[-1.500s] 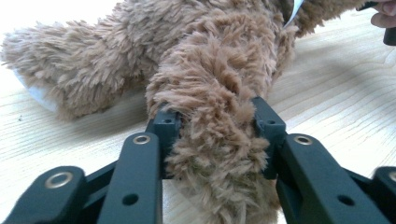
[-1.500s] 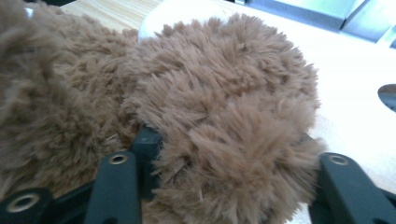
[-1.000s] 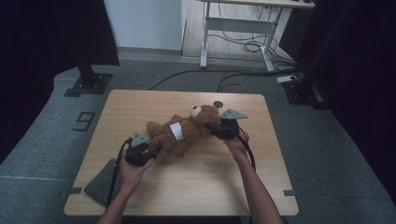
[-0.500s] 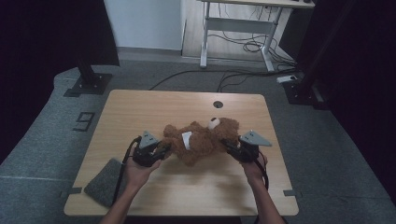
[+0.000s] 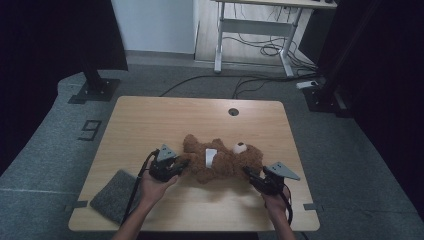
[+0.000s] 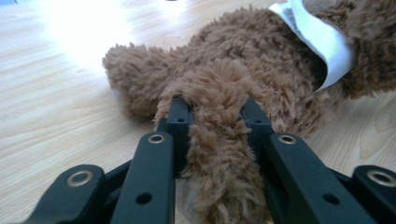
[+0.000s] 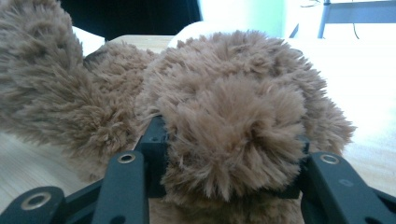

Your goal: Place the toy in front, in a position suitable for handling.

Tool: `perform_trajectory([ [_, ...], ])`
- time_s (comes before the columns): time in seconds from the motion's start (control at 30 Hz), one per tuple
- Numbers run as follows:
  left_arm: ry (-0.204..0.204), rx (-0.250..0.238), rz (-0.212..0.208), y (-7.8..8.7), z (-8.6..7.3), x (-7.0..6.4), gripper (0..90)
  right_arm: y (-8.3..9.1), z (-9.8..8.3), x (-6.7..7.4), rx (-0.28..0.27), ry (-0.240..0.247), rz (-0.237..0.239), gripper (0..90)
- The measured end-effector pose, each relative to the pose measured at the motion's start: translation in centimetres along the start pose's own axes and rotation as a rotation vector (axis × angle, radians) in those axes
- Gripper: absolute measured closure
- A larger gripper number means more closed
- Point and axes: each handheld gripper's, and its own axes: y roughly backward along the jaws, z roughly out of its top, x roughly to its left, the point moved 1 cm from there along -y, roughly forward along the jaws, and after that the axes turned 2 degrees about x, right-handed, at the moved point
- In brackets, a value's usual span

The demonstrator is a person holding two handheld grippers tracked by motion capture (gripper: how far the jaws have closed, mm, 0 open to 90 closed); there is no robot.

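high view: teddy bear (image 5: pixel 222 161) flat on table (image 5: pixel 150 115), stretched between left tongs (image 5: pixel 181 164) and right tongs (image 5: pixel 248 172); grey pad (image 5: pixel 112 192) behind the left pair. no containers.
left gripper view: jaws clamped on a plush limb (image 6: pixel 219 140); hold made.
right gripper view: jaws just opening, fur (image 7: pixel 233 135) still pressed between them; release seemingly under way, bear's final placement left.

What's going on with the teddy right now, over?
Left gripper clamped on a teddy bear limb. Right gripper around another furry part, jaws just eased wider. Bear lying on the table. Grey pad off left, nothing blocking.
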Motion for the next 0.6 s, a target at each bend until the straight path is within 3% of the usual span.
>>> perform_trajectory([
  [0.03,0.007,0.003,-0.002,-0.3,-0.1,0.0,69.6,0.0,-0.5,-0.1,-0.006,-0.025,-0.003,49.7],
  [0.17,0.02,0.011,-0.001,-0.6,-0.1,-0.1,64.1,-0.1,-1.0,-0.1,-0.001,-0.049,-0.027,48.2],
  [0.4,0.038,0.003,0.002,0.0,-0.2,-0.2,48.8,-0.1,-1.2,-0.3,0.002,-0.059,-0.038,47.5],
  [0.47,0.025,-0.001,0.006,0.7,-0.3,-0.1,42.2,-0.1,-1.2,-0.3,0.005,-0.053,-0.046,47.3],
  [0.53,0.035,-0.02,0.011,1.6,-0.5,0.1,38.1,-0.2,-1.2,-0.3,0.008,-0.056,-0.048,47.2],
  [0.57,0.048,-0.046,0.022,2.9,-0.9,0.5,35.2,-0.1,-1.2,-0.2,0.011,-0.059,-0.049,47.0],
  [0.6,0.048,-0.046,0.022,2.9,-0.9,0.5,33.7,-0.2,-1.1,-0.2,0.011,-0.057,-0.048,46.9],
])
